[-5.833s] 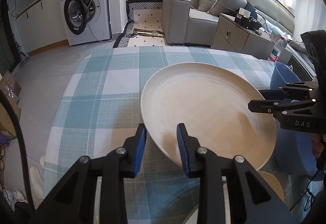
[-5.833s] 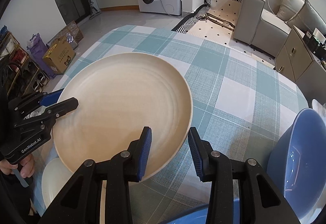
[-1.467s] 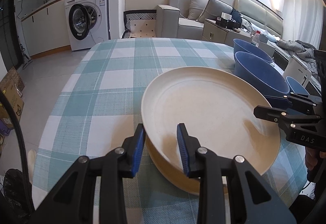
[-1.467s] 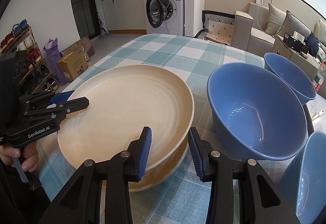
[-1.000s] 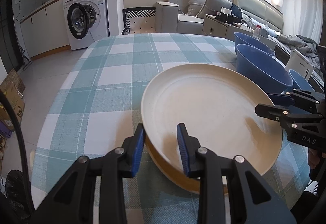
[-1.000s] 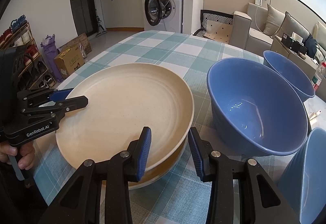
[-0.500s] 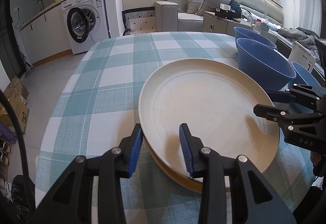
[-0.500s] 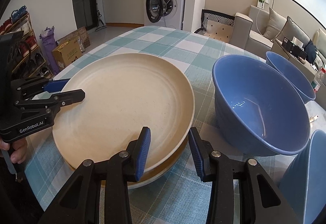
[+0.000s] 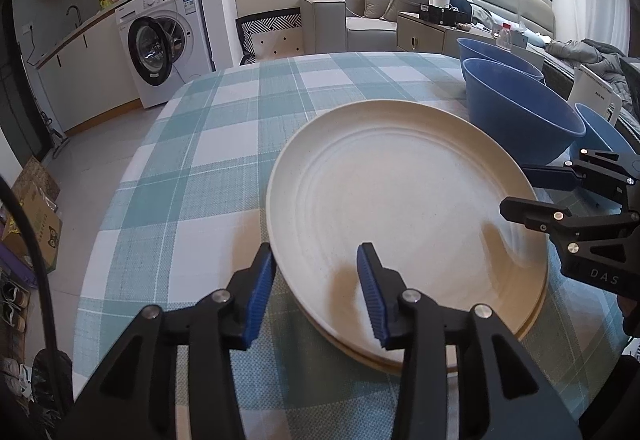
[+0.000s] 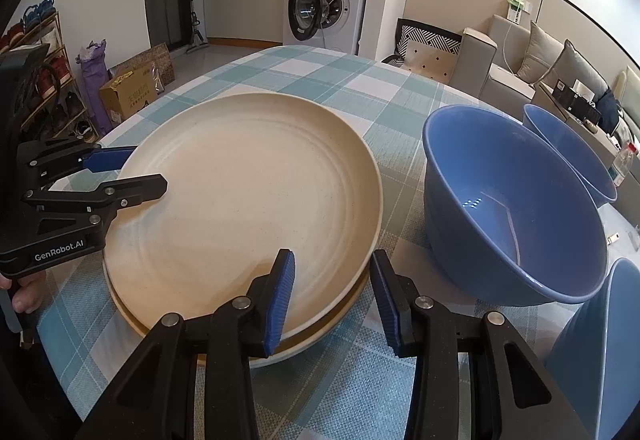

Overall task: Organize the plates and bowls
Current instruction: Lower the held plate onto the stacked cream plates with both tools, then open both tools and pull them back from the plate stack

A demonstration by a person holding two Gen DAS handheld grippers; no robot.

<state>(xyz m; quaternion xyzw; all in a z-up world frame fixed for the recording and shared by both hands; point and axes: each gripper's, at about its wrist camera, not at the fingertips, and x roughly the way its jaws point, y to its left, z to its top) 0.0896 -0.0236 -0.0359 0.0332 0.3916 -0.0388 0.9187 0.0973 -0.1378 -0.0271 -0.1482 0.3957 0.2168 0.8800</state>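
While cream plate sits centre frame atop second plate on checked tablecloth: left gripper jaws opening, plate rim between pads, not pressed. Right gripper straddles opposite rim; pads seem off rim, grip unclear. Three blue bowls at right of frame, just beside plates.

Bright, sharp fisheye views; ceiling glare, dark corners
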